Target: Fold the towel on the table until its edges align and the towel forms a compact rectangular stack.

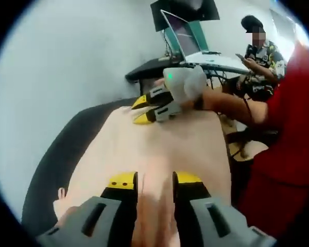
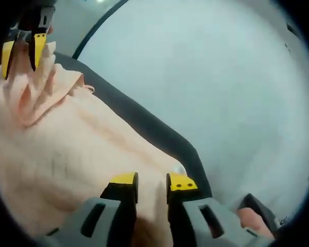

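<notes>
In the left gripper view, a dark bench (image 1: 51, 159) runs up the left side, its bare surface showing as a strip between the pale floor and the near edge of a peach towel (image 1: 165, 139). The towel lies spread over the bench and reaches away from the camera; its left edge runs diagonally, with a small corner sticking out low on the left. The left tongs (image 1: 155, 182) rise from the bottom with a fold of towel pinched between the yellow-tipped jaws, which are nearly together. At the far end of the towel the right tongs (image 1: 144, 109) come in, held by a person's hand (image 1: 188, 85), their yellow tips touching the towel's far edge. To the right stands a person in a red garment (image 1: 288, 149), close against the bench's right edge. Behind, a laptop (image 1: 188, 36) sits on a second table, with another seated person (image 1: 260, 62) beside it.

In the right gripper view, the left tongs (image 2: 21, 49) show at the upper left, clamped on a raised, gathered bunch of towel (image 2: 67, 149). The cloth slopes down rightward across the bench (image 2: 144, 123), whose dark edge borders open pale floor. At the bottom the right tongs (image 2: 152, 182) grip a towel fold, jaws close together.
</notes>
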Demonstrator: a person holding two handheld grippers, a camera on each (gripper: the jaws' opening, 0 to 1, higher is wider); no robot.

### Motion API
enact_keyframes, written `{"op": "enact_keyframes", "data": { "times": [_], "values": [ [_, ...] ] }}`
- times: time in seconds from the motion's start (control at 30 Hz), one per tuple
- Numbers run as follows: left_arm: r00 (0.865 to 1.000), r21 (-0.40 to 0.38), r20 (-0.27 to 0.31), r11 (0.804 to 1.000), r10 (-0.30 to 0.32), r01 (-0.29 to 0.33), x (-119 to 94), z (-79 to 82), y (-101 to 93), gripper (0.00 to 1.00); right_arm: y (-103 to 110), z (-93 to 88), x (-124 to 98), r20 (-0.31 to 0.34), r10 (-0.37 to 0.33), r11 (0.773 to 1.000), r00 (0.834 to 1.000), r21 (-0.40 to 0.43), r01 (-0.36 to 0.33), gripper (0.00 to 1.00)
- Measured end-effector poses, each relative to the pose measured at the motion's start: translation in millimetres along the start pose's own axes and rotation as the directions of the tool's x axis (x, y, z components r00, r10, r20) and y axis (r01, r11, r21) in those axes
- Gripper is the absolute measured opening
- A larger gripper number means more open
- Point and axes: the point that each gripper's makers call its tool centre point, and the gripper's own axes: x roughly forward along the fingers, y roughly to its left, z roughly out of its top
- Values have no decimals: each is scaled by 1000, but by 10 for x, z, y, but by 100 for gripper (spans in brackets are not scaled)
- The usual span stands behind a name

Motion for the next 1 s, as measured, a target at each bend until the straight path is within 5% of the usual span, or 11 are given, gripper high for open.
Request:
{"op": "enact_keyframes", "data": {
  "times": [0.13, 0.2, 0.3, 0.37, 0.47, 0.53, 0.73, 0.83, 1.0],
  "values": [
    [993, 50, -115, 998, -41, 47, 208, -214, 4, 23, -7, 11, -30, 0, -5, 1000, 1000, -4, 5, 19],
    [994, 73, -110, 997, -19, 27, 182, -196, 11, 8, -9, 10, -30, 1, -2, 1000, 1000, 9, 2, 19],
    [993, -8, 113, 1000, -20, 21, -192, 159, 108, 7, -27, -1, -9, 2, -5, 1000, 1000, 19, 5, 19],
    [964, -115, 256, 993, 66, -37, -666, 320, 331, 7, -32, 0, -3, 3, -5, 1000, 1000, 18, 5, 19],
    [905, -226, 334, 954, 264, -195, -1461, 234, 812, 7, -33, 5, 1, 3, -6, 1000, 1000, 14, 6, 19],
    [860, -273, 324, 909, 394, -314, -1943, 37, 1145, 7, -31, 1, 8, 0, -5, 1000, 1000, 10, 5, 19],
    [790, -371, 192, 788, 583, -491, -2745, -661, 1825, 7, -47, -12, 13, -5, -11, 1000, 1000, 12, 11, 19],
    [782, -413, 107, 743, 614, -527, -2919, -1070, 2096, 7, -53, -17, 3, -7, -18, 1000, 1000, 13, 18, 19],
    [797, -500, 5, 692, 604, -521, -2957, -1704, 2471, 6, -43, -24, 2, -9, -16, 1000, 1000, 10, 16, 19]
  ]
}}
